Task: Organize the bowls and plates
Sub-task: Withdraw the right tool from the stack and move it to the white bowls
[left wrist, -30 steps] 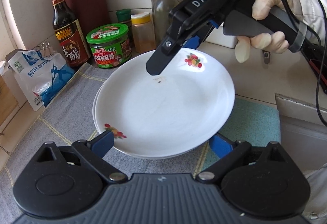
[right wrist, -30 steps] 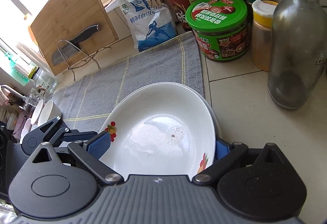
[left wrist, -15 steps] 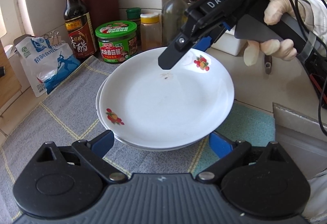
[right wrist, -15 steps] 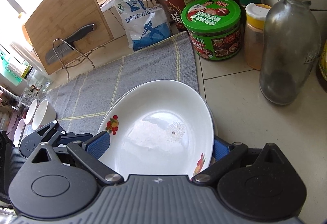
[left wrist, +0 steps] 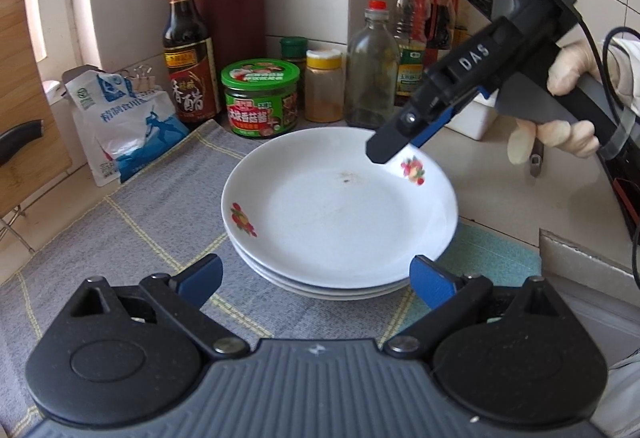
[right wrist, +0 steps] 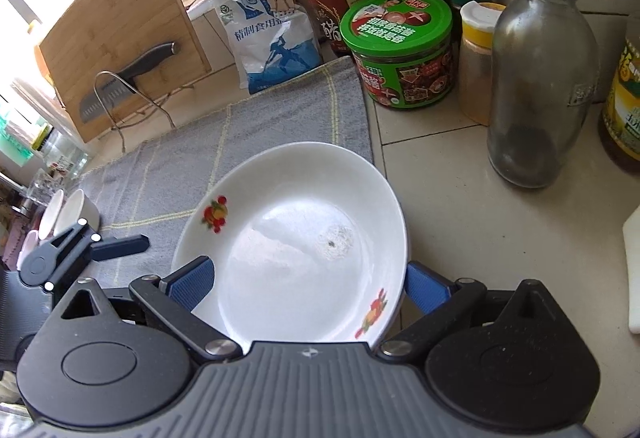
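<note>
A stack of white plates (left wrist: 340, 214) is seen on the grey cloth (left wrist: 132, 238) near the middle of the counter, with red fruit prints on the rim of the top plate; a small dark speck is visible in the top plate's well. The left gripper (left wrist: 316, 280) is held low in front of the stack, its blue pads spread wide on either side of the near edge; no contact with the plates can be made out, and nothing is gripped. The right gripper (left wrist: 394, 154) is seen from the left wrist view at the far right rim of the top plate, held by a gloved hand (left wrist: 560, 118); from that angle the upper finger lies over the rim beside a fruit print. In the right wrist view the same gripper (right wrist: 308, 282) is shown with its blue pads apart, the plate's (right wrist: 296, 242) edge lying between them; whether the pads press on the rim cannot be told, though a gap appears on both sides. Behind the stack a green-lidded jar (left wrist: 260, 98), a dark sauce bottle (left wrist: 186, 50), a clear glass bottle (left wrist: 372, 66) and a yellow-capped spice jar (left wrist: 324, 86) are lined up by the wall; a blue and white bag (left wrist: 120, 122) is propped to the left; a cutting board (right wrist: 116, 50) with a knife (right wrist: 128, 78) is stood beyond the cloth.
</note>
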Available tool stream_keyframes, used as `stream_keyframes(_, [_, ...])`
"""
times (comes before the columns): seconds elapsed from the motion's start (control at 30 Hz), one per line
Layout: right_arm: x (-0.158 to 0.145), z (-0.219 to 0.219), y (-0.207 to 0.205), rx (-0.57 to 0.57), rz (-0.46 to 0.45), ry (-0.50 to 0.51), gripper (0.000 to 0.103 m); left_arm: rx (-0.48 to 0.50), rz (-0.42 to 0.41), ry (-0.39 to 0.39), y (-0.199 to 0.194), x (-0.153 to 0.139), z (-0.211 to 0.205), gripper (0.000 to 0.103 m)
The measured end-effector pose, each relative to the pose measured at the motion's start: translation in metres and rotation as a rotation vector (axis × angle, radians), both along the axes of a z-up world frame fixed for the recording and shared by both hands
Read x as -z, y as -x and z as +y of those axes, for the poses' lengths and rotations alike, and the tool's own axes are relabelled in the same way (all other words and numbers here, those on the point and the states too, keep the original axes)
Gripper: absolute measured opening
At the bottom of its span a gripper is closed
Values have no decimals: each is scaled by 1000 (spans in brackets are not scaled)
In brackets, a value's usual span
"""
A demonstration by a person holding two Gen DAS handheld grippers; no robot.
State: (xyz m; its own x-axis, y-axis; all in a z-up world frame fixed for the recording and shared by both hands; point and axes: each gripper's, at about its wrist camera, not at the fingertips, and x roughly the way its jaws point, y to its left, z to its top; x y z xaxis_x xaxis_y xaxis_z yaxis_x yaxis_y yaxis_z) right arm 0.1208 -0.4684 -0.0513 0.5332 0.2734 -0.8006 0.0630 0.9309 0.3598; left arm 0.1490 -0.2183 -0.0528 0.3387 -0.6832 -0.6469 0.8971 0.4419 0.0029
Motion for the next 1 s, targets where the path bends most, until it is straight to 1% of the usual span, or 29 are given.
stream_keyframes(0.07, [-5, 4, 2, 0, -19, 30, 103, -22, -16, 7, 0, -1, 4, 100])
stream_keyframes(0.2, [-18, 25, 5, -16, -69, 191, 103, -70, -49, 34, 2, -6, 15, 100])
stream_keyframes(0.27, [-22, 37, 7, -25, -101, 254, 103, -96, -69, 53, 4, -8, 21, 101])
stream_keyframes(0.4, [-26, 66, 5, -30, -176, 371, 103, -140, -70, 82, 3, -9, 32, 102])
stream_keyframes(0.5, [-26, 88, -1, -51, -225, 402, 103, -172, -68, 81, 3, -8, 39, 102])
stream_keyframes(0.57, [-26, 100, -7, -83, -248, 397, 103, -211, -71, 85, 5, -8, 47, 102])
stream_keyframes(0.63, [-26, 112, -15, -122, -267, 408, 103, -262, -68, 80, 6, -6, 55, 102])
stream_keyframes(0.77, [-24, 140, -31, -213, -309, 483, 103, -377, -69, 63, 10, -4, 70, 102])
stream_keyframes(0.8, [-24, 147, -33, -238, -319, 488, 103, -407, -69, 59, 12, -4, 75, 102])
stream_keyframes(0.87, [-23, 161, -39, -289, -343, 483, 103, -468, -69, 54, 18, -4, 84, 102])
stream_keyframes(1.0, [-21, 188, -49, -407, -370, 404, 103, -595, -65, 30, 29, -8, 104, 102])
